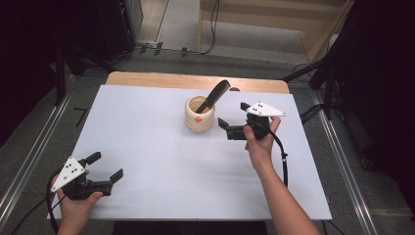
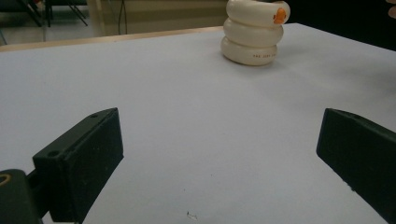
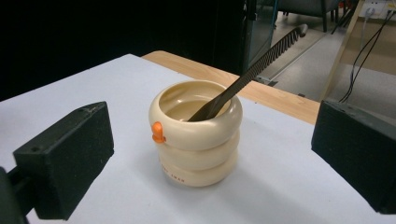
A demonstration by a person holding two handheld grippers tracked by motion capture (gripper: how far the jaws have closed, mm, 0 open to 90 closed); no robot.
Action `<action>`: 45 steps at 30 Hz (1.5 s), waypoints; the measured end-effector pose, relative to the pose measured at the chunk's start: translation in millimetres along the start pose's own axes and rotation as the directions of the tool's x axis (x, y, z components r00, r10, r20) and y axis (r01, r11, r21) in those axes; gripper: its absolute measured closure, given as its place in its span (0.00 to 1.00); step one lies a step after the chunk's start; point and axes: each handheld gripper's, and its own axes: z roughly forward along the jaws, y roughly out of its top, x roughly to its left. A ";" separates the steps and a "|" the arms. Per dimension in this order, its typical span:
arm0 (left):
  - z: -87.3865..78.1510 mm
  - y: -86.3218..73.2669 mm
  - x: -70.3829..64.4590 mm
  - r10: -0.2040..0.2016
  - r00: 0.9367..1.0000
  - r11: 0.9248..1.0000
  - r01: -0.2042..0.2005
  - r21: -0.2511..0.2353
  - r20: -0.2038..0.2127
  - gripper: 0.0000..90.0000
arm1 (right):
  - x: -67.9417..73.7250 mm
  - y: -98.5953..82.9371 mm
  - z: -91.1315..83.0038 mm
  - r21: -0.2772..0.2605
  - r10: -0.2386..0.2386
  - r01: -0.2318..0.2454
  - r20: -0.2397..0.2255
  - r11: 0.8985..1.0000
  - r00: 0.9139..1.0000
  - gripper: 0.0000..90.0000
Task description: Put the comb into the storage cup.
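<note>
Left tool [image 1: 104, 167] is held low in the lower left of the high view, jaws spread wide, nothing between them. In the left gripper view its two black pads are seen at the bottom corners with bare white counter [image 2: 187, 116] between them; the cream cup [image 2: 253, 32] is seen at the top, right of centre, well apart from the jaws.

Right tool [image 1: 233, 119] is held right of centre in the high view, also released, jaws spread and empty, pointed left toward the cup [image 1: 199, 114]. Cup is near the jaw tips but not touched. In the right gripper view the cup [image 3: 196, 135] is framed between the two pads, farther off, standing upright on the counter.

Cup is built as three stacked rings, cream coloured, with a small orange knob [image 3: 158, 132] on the upper ring. Small print on the bottom ring cannot be read.

Black comb [image 3: 252, 70] is stood in the cup, tilted, leaned on the rim, its toothed end projecting up toward the upper right of the right gripper view.

White sheet covers most of the counter; a bare wood strip [image 1: 195, 81] is left along the far edge.
</note>
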 end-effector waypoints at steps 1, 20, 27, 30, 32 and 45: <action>0.0 0.0 0.1 0.002 1.000 1.000 -0.002 0.001 -0.001 0.00 | -0.1 -1.2 -1.4 0.002 0.001 -0.001 -0.001 1.000 1.000 0.00; -0.1 0.0 -0.6 0.006 1.000 1.000 -0.006 0.006 -0.003 0.00 | -11.4 -25.0 -32.5 -0.009 0.033 -0.033 0.019 0.999 0.999 0.00; 0.0 0.0 -0.7 0.007 1.000 1.000 -0.007 0.006 -0.003 0.01 | -16.2 -34.1 -42.4 -0.009 0.044 -0.044 0.027 0.999 0.999 0.00; -0.1 0.0 -0.7 0.007 1.000 1.000 -0.007 0.006 -0.003 0.00 | -18.0 -37.9 -46.3 -0.015 0.046 -0.046 0.030 0.999 0.998 0.00; -0.1 0.0 -0.7 0.007 1.000 1.000 -0.007 0.006 -0.002 0.00 | -19.2 -40.5 -49.2 -0.013 0.050 -0.049 0.034 0.999 0.998 0.00; -0.3 -0.1 -0.9 0.009 1.000 1.000 -0.009 0.005 -0.002 0.00 | -29.2 -52.2 -67.5 -0.012 0.051 -0.050 0.058 0.999 0.997 0.00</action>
